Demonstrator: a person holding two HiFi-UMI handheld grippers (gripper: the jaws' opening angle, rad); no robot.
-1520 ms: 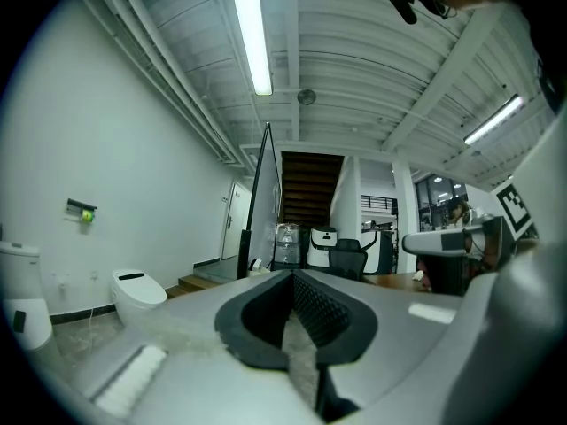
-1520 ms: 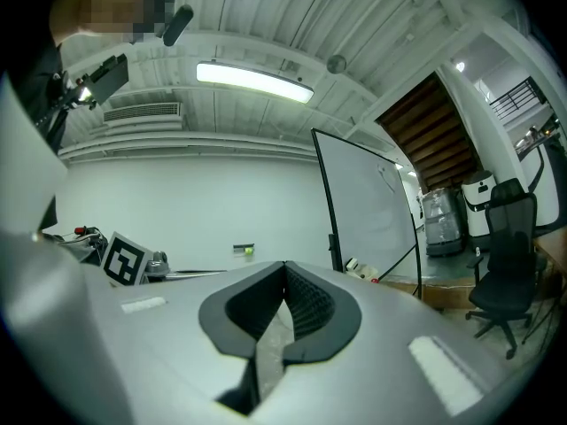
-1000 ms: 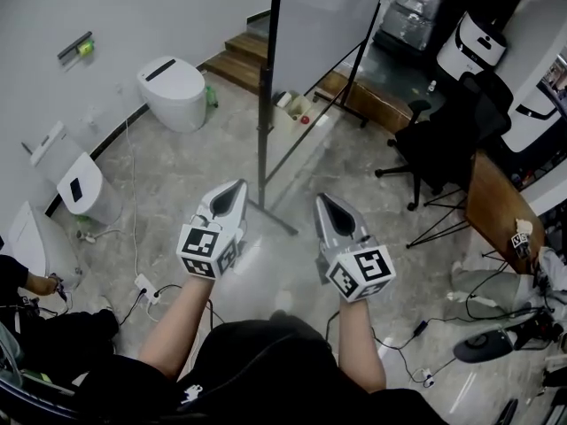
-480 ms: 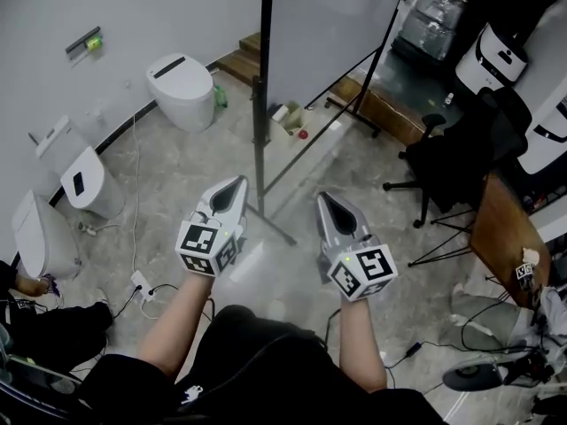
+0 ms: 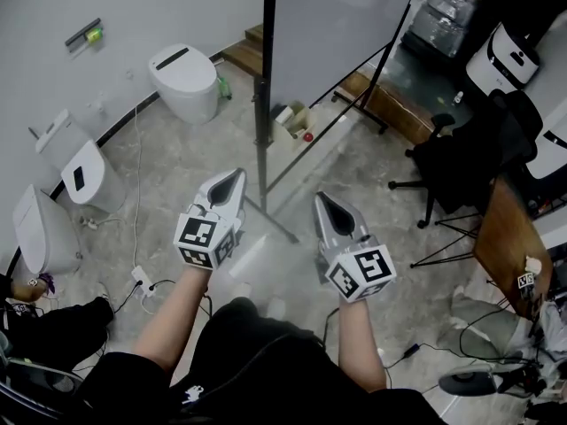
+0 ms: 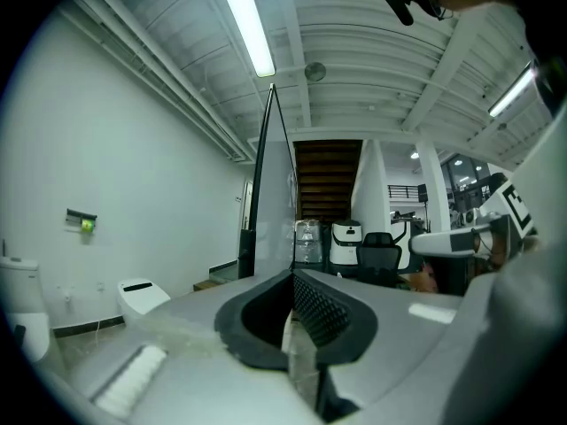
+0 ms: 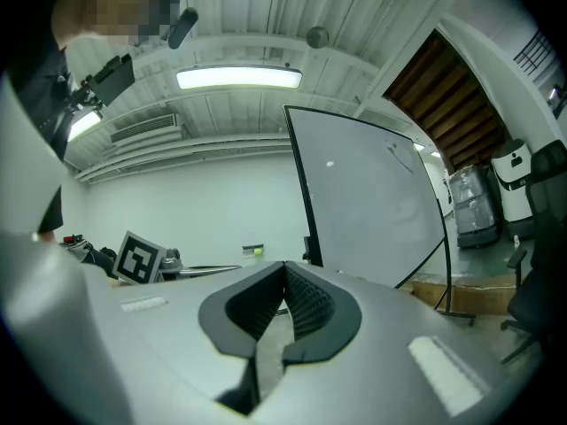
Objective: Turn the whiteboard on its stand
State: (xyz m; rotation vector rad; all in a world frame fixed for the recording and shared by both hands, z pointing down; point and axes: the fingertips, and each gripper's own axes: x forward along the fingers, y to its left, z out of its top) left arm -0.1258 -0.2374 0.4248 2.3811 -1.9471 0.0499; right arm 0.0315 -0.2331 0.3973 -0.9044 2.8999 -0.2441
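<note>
Left tongs (image 5: 236,181) and right tongs (image 5: 322,204), both closed and empty, face the whiteboard (image 5: 337,34) above seemingly marble floor (image 5: 177,162).

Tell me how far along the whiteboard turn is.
Nothing looks done: the whiteboard stands untouched on its stand. In hand: the left gripper and right gripper, both shut and empty, point at it, short of the frame. Left: grip and turn it.

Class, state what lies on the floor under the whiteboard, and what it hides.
Under the whiteboard sit a small box and a red object. The board covers part of the wooden steps behind it.
</note>
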